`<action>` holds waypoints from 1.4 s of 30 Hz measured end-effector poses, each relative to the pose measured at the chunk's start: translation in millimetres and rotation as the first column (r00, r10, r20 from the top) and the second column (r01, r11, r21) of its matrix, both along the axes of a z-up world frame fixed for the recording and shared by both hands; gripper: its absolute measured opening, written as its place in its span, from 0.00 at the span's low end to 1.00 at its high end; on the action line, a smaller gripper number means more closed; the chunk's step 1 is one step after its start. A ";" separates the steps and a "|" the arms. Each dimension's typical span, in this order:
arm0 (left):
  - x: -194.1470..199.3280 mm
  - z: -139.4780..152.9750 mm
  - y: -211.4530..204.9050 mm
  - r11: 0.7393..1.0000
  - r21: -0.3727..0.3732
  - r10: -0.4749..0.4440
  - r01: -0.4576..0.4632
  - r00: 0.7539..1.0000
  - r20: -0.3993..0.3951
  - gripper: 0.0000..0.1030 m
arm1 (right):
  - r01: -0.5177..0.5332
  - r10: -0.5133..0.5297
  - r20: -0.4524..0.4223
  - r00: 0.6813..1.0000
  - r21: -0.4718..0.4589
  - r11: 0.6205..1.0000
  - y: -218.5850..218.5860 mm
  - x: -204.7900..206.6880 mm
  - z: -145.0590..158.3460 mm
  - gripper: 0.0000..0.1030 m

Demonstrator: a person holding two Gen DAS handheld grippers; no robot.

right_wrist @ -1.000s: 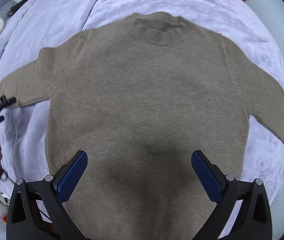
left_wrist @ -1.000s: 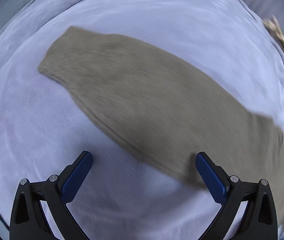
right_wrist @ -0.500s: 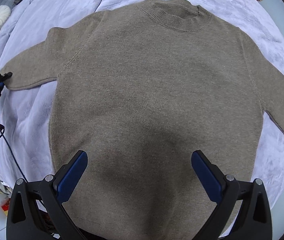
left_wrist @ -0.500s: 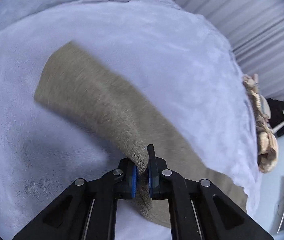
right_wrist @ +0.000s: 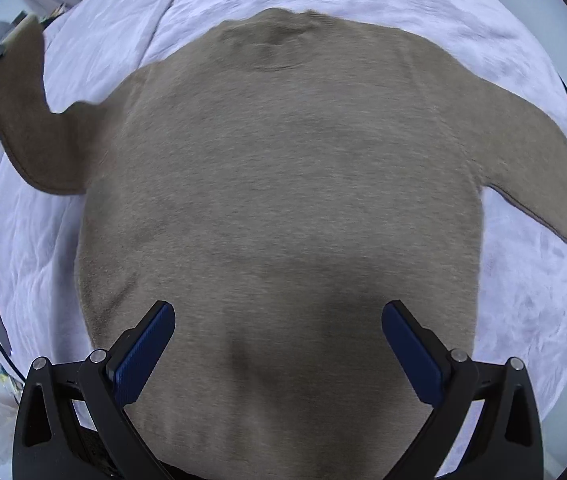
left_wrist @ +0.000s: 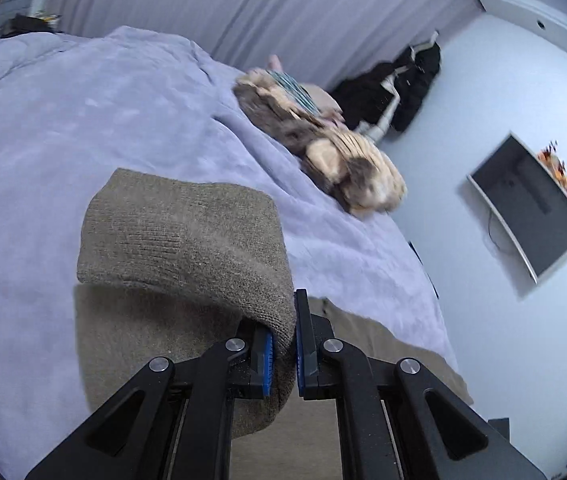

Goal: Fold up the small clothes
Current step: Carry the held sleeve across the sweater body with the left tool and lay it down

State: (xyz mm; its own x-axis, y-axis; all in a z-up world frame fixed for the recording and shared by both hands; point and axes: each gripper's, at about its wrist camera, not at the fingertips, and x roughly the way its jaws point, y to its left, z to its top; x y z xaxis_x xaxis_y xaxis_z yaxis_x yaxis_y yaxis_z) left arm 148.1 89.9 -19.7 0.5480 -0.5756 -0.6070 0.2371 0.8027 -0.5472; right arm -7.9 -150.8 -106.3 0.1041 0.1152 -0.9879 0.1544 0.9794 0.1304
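Since the earlier frames: left tongs, then wide apart above the flat sleeve, now clamped on the sleeve near its cuff, with the sleeve raised off the bed and its ribbed cuff end drooping over beyond the pads. Item: taupe knit sweater, spread on the lavender bed cover, collar toward the far edge of the bed, hem toward the near edge under the right tongs. Right tongs: jaws wide apart, nothing between them, poised above the lower body of the sweater; contact with the knit cannot be told. Left sleeve, seen from the right wrist: lifted and bent upward at the left side of the bed, free of the cover. Right sleeve: flat, angled out toward the right edge of the bed, cuff end close to that edge. Open room: bare cover on both sides of the sweater body and beyond the collar. Other goods: heap of tan and dark clothes along the far right edge of the bed; dark screen on the white wall; grey curtain behind the bed.
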 end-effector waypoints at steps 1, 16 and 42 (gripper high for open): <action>-2.2 -9.1 -32.3 0.998 0.015 -0.055 0.055 0.998 -0.026 0.09 | 0.023 -0.023 -0.001 1.000 -0.001 1.000 -11.4 -2.8 -1.0 1.00; -39.1 -69.3 -55.5 0.914 0.401 -0.006 0.065 0.989 -0.145 0.63 | 0.081 -0.081 -0.001 0.997 -0.051 0.995 -74.9 0.4 -16.3 1.00; 62.7 -168.4 37.0 0.916 0.399 0.216 -0.039 0.887 -0.409 0.62 | 0.373 -0.446 0.101 0.889 0.404 0.835 -143.8 92.7 -91.7 0.67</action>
State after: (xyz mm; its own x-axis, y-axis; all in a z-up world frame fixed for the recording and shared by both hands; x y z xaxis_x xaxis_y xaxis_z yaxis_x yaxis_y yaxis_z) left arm 210.8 126.9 -188.1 0.2289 -0.2043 -0.9518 -0.0729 0.9714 -0.2261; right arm 84.8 -294.5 -198.0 0.3966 0.3676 -0.8412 0.4683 0.7072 0.5298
